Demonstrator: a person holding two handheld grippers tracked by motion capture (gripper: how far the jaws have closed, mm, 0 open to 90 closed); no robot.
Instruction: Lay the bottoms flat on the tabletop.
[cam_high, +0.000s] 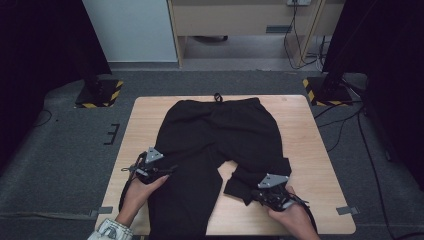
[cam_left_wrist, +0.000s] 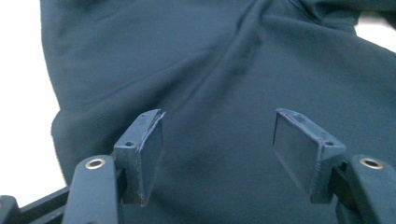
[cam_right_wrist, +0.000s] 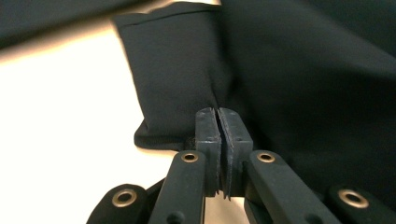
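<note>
A light wooden square table (cam_high: 310, 150) stands on grey carpet floor (cam_high: 65, 165), with dark curtains at both sides. A pair of black soft cloth trousers (cam_high: 220, 130) lies flat on it, waistband at the far edge, one leg hanging over the near edge. The other leg is folded back near the right side. The left gripper (cam_left_wrist: 217, 140) hovers above the left leg with jaws spread wide. The right gripper (cam_right_wrist: 218, 128) has jaws pressed together, pinching the folded leg's edge. Bare wood remains free at both sides.
</note>
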